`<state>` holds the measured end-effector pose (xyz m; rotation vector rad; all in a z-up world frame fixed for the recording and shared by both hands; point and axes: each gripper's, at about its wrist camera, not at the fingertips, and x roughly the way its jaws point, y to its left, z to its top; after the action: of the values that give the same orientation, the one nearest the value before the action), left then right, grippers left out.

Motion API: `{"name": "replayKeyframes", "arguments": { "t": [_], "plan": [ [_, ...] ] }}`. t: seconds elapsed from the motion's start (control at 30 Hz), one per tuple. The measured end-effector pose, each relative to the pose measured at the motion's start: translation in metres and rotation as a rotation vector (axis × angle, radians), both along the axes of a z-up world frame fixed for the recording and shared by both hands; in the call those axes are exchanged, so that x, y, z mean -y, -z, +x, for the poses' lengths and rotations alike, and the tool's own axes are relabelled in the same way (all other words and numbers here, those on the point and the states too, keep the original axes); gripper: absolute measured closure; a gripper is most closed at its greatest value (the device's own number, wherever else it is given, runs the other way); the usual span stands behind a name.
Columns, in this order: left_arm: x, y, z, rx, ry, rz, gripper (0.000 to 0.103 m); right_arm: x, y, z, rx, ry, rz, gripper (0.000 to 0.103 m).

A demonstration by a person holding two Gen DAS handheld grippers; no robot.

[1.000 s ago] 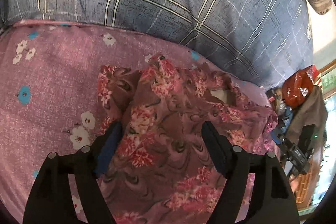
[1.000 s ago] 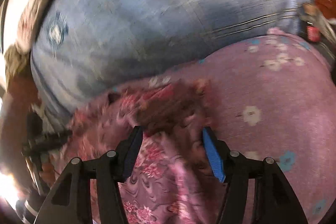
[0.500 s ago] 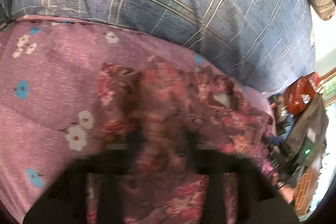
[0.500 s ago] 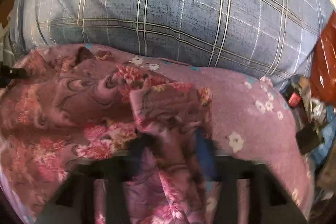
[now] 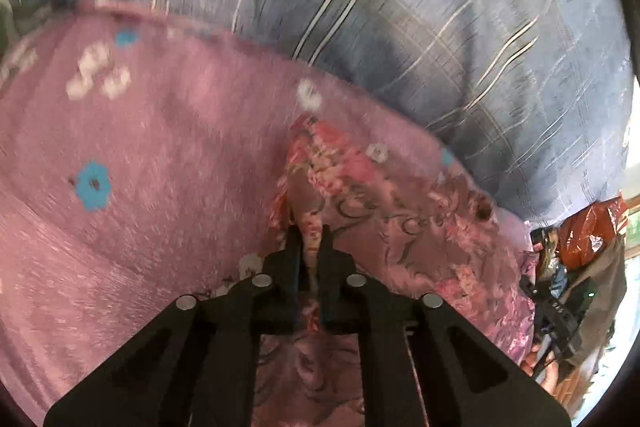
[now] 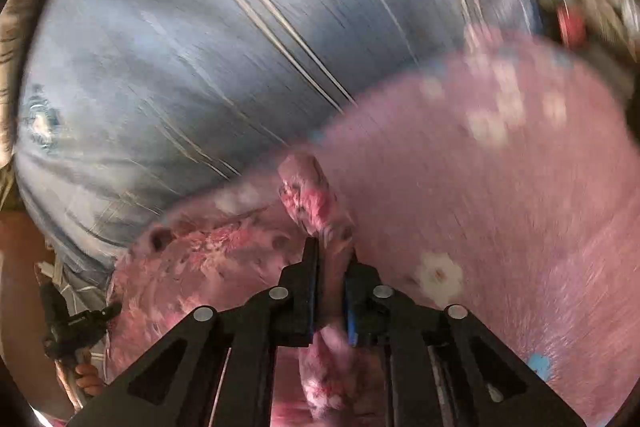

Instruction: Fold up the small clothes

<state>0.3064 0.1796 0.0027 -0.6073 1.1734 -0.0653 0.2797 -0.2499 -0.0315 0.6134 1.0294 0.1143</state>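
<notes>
Fingers [image 5: 294, 247] of both grippers, angled steeply downward, pinch folds of the floral garment [image 5: 400, 211].

A pink flowered bedsheet [image 5: 160, 163] carries the floral garment [image 5: 400, 219] and a blue plaid quilt [image 5: 400, 7].

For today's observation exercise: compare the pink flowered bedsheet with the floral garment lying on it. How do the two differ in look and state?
The bedsheet is light pink with scattered white and blue flowers; the garment is darker, brownish, with dense red-pink blooms and swirls. The bedsheet lies spread flat; the garment is bunched and pinched up by the left gripper and right gripper. Both are flowered fabrics in pink tones.
</notes>
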Motion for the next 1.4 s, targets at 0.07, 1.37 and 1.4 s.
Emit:
{"name": "replayKeyframes", "arguments": {
  "t": [0.07, 1.37, 1.4],
  "plan": [
    [-0.003, -0.003, -0.005, 0.034, 0.0, -0.029, 0.091, 0.015, 0.002, -0.012, 0.049, 0.045, 0.156, 0.082],
    [-0.012, -0.033, -0.199, 0.072, -0.046, -0.201, 0.04, 0.029, -0.034, -0.213, 0.223, -0.011, 0.008, 0.093],
    [-0.013, -0.033, -0.205, 0.082, -0.055, -0.226, 0.035, 0.027, -0.041, -0.215, 0.256, -0.024, 0.005, 0.093]
  ]
}}
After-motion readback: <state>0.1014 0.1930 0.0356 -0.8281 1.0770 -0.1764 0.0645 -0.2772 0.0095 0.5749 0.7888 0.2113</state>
